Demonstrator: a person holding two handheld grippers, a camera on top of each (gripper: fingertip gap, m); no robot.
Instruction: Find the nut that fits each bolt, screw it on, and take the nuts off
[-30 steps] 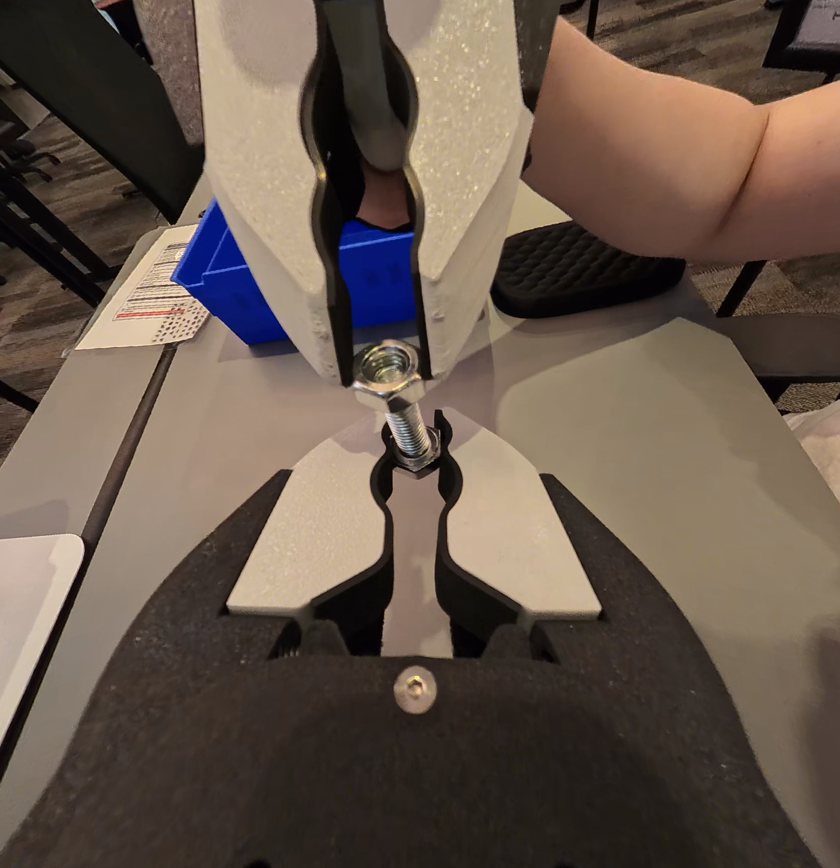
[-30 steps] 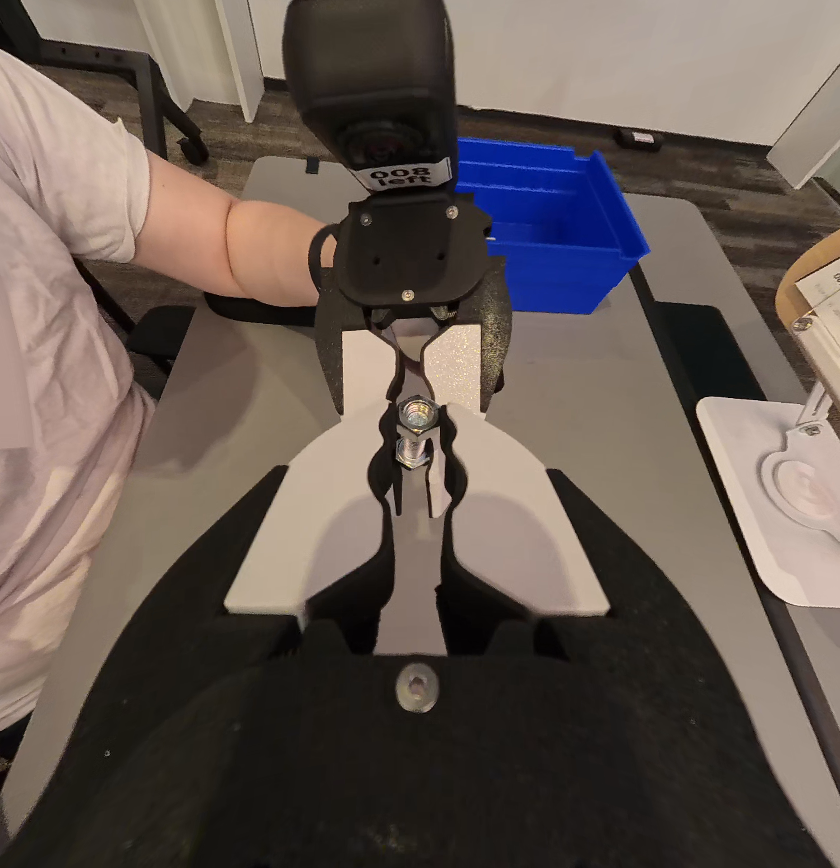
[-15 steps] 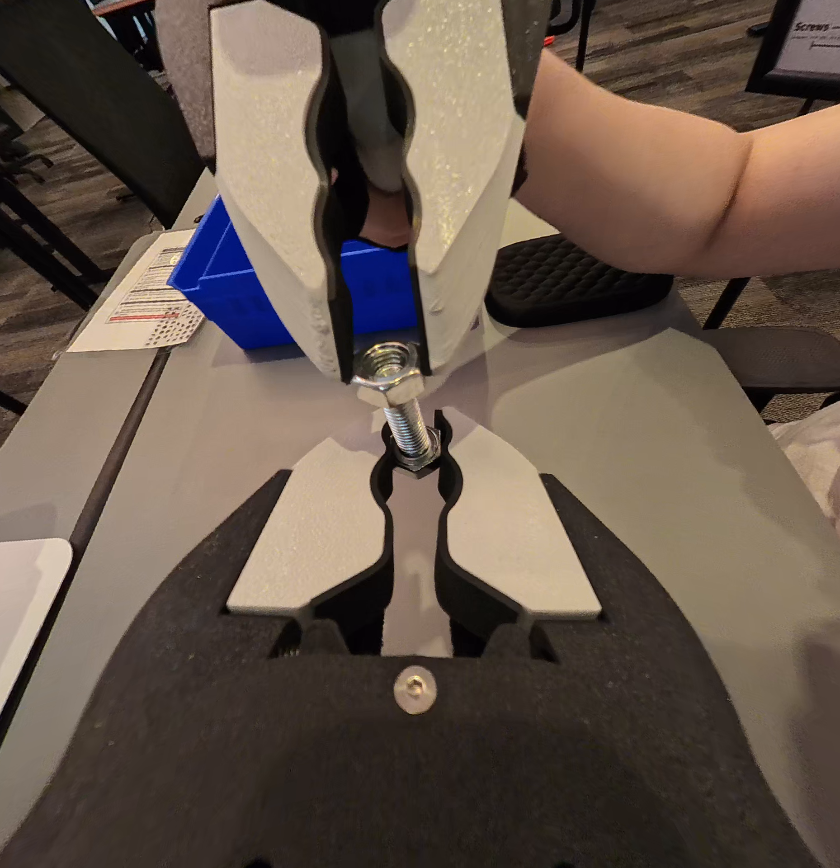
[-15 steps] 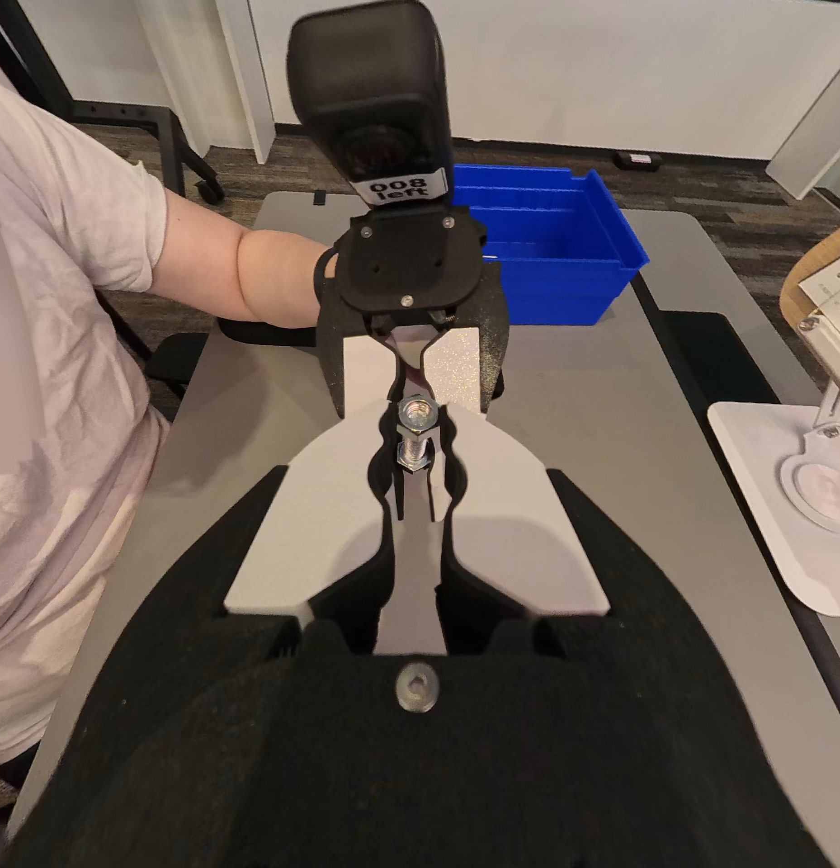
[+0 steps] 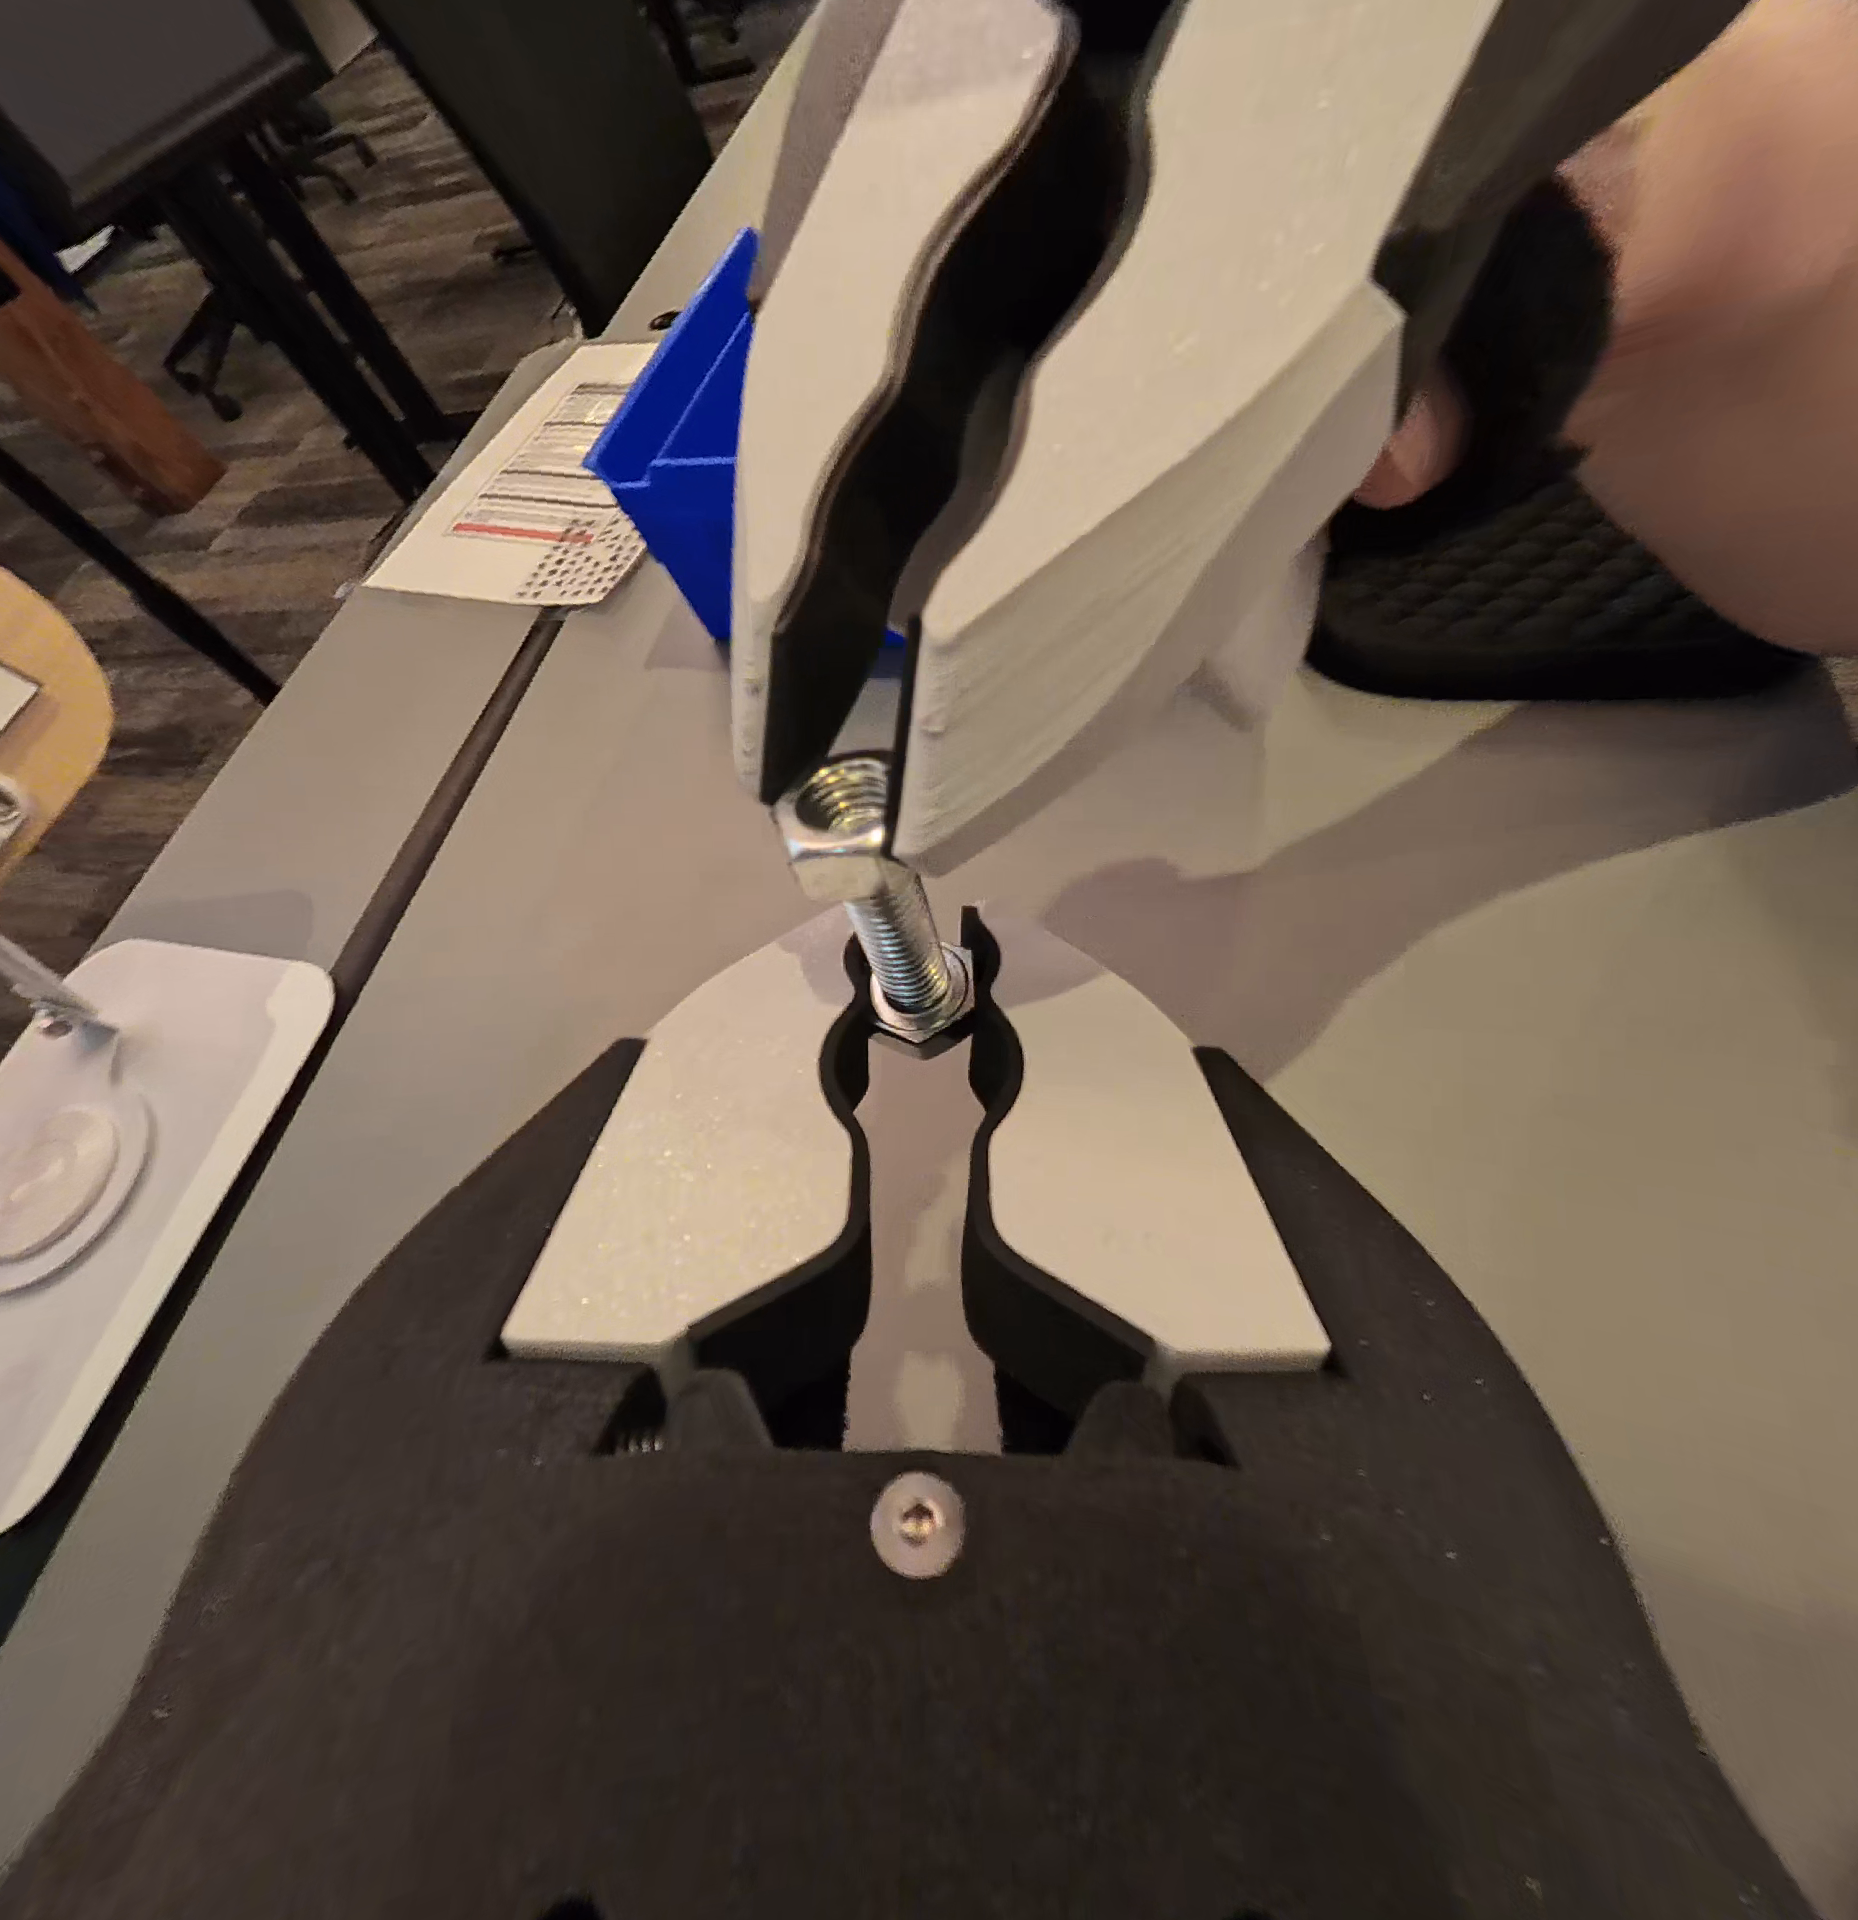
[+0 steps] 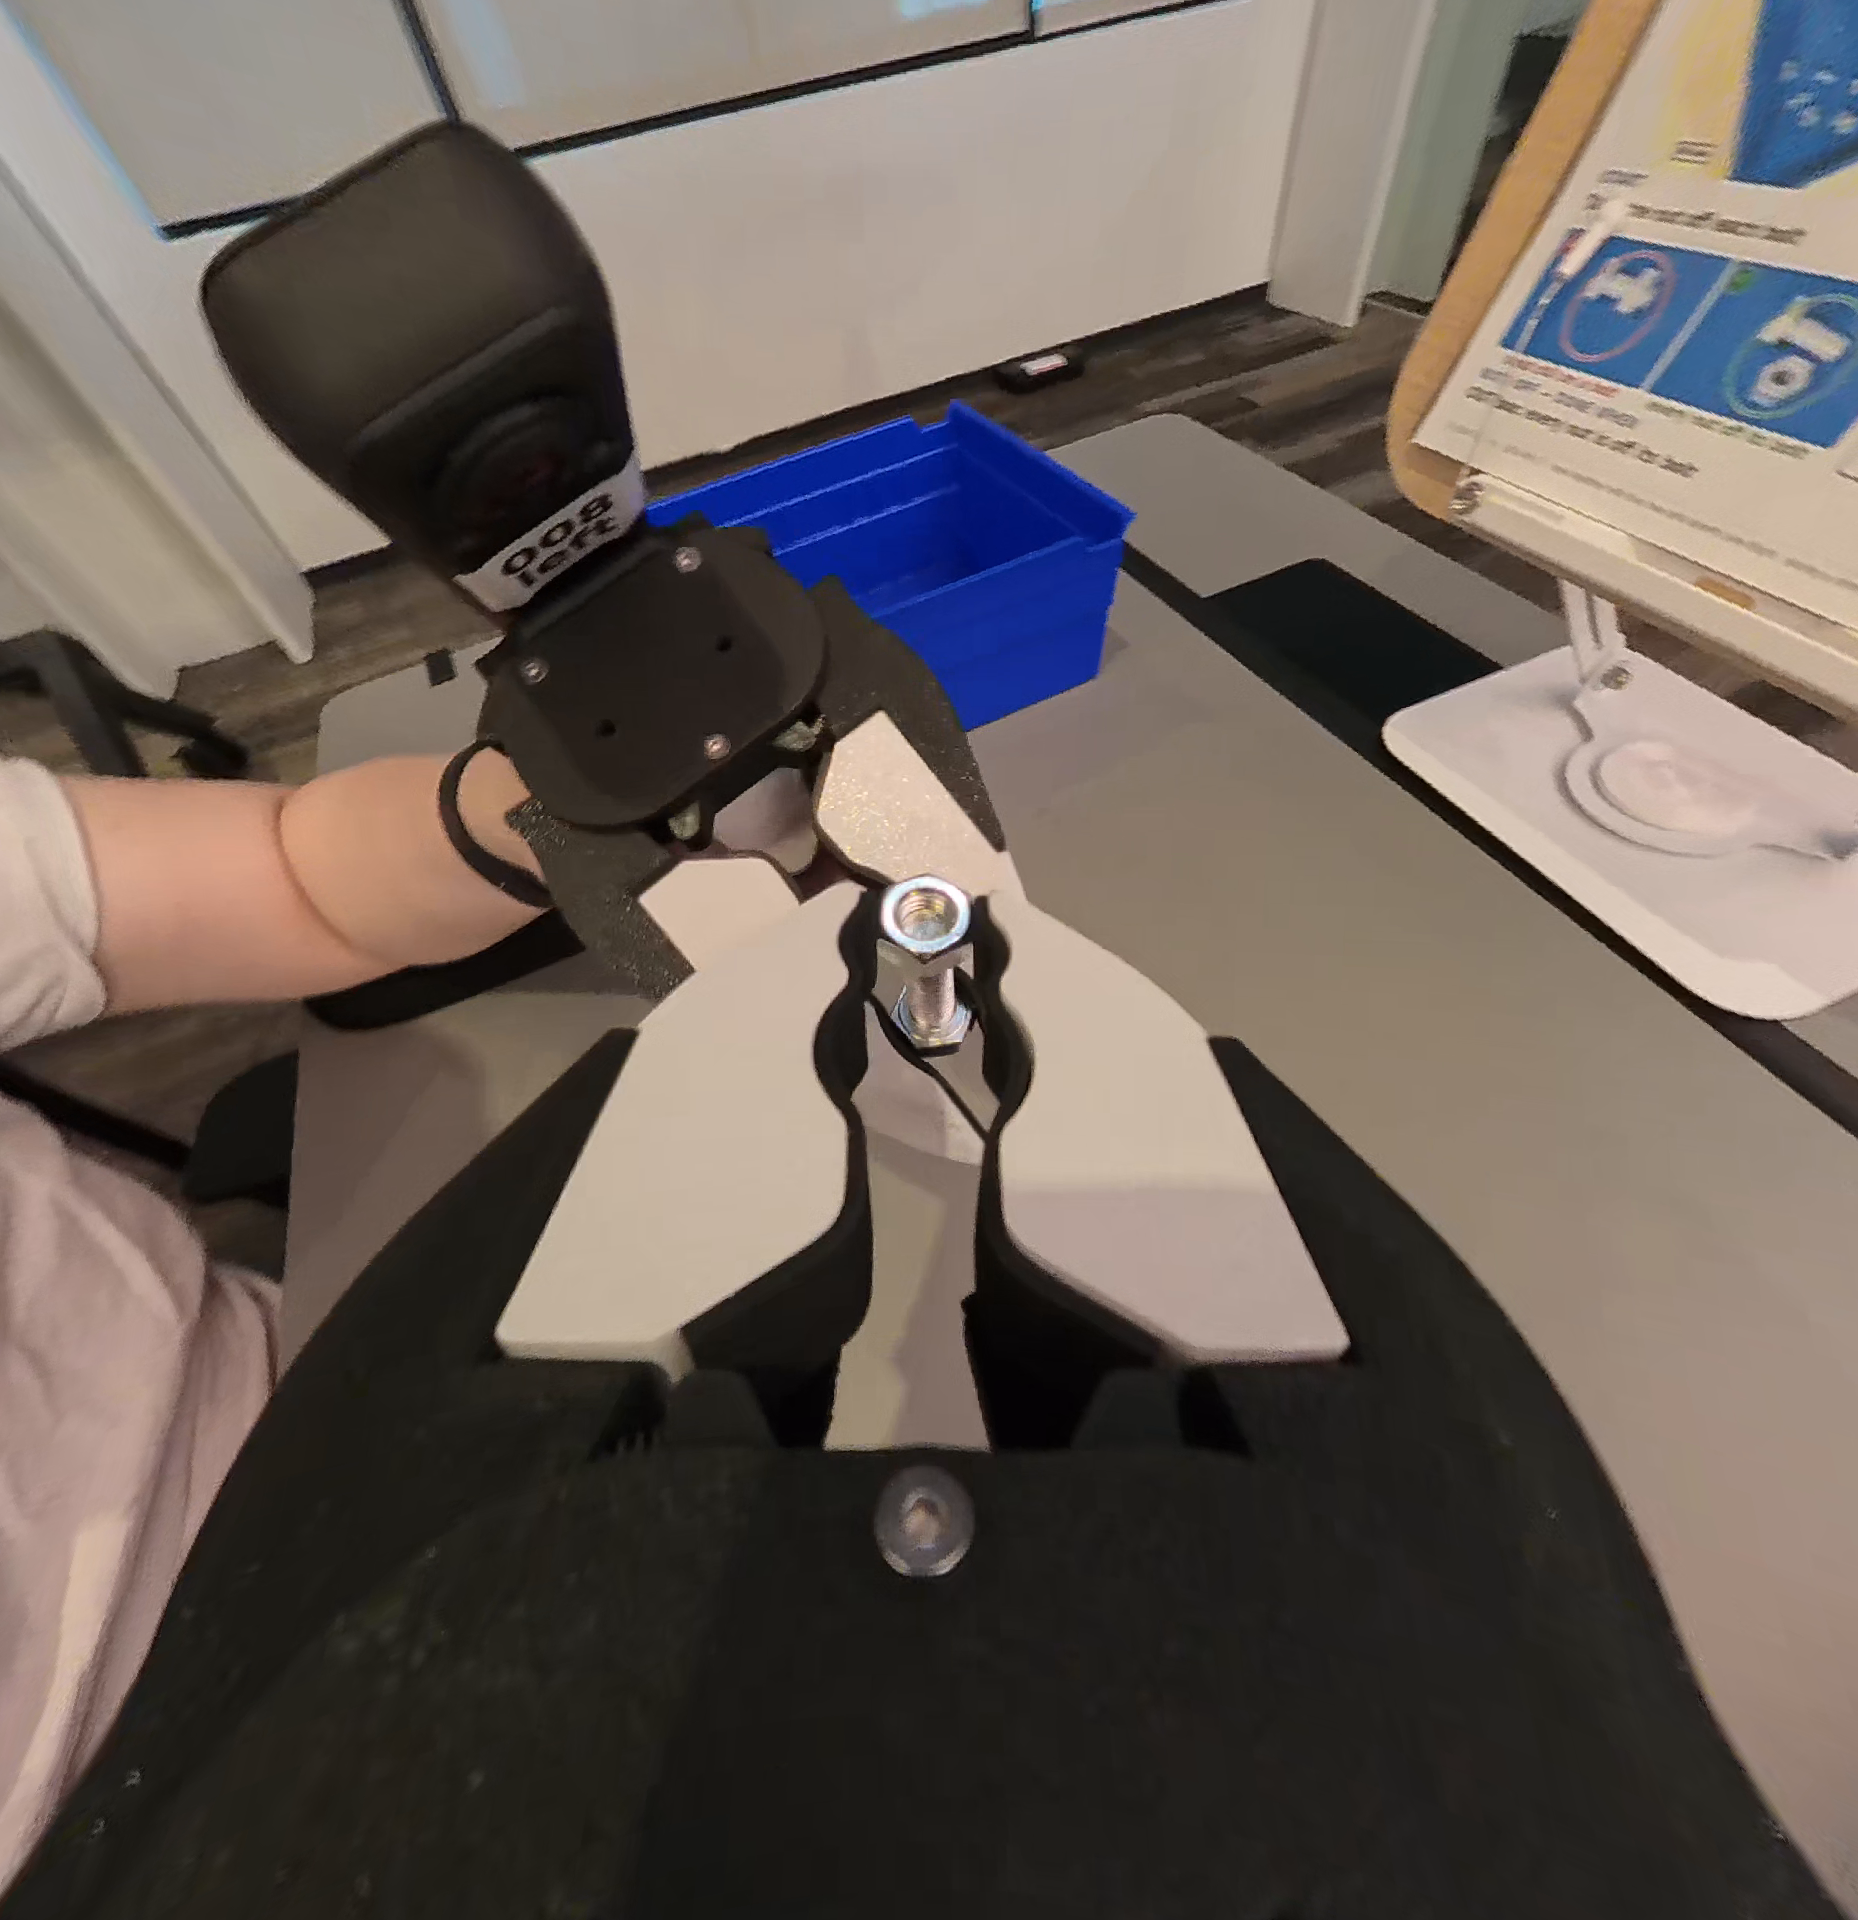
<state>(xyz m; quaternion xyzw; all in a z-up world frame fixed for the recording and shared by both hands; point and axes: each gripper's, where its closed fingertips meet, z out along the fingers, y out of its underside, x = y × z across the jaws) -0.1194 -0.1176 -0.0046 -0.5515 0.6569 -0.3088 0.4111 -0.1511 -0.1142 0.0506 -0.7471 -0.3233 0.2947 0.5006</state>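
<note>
A silver bolt (image 5: pixel 899 940) stands nearly upright above the grey table (image 5: pixel 1476 1143). My left gripper (image 5: pixel 917 971) is shut on its hex head (image 5: pixel 917 1023). A silver nut (image 5: pixel 833 826) sits on the top end of the thread, with its threaded hole showing. My right gripper (image 5: pixel 837 795) comes down from above, tilted, and is shut on that nut. In the right wrist view the nut (image 6: pixel 925 922) sits between my right gripper's (image 6: pixel 925 935) tips. The bolt head (image 6: pixel 930 1029) is just below it, and the left gripper reaches in from behind.
A blue bin (image 6: pixel 946 582) stands at the far side of the table. A white stand holding a picture board (image 6: pixel 1631 810) is on the adjoining table. A printed sheet (image 5: pixel 530 509) lies by the bin. A person's forearm (image 6: pixel 312 894) reaches in from the left. Tip to tip, the grippers are about 6 centimeters apart.
My right gripper has rolled to one side while holding the nut, and both views have swung. The left gripper still holds the bolt head.
</note>
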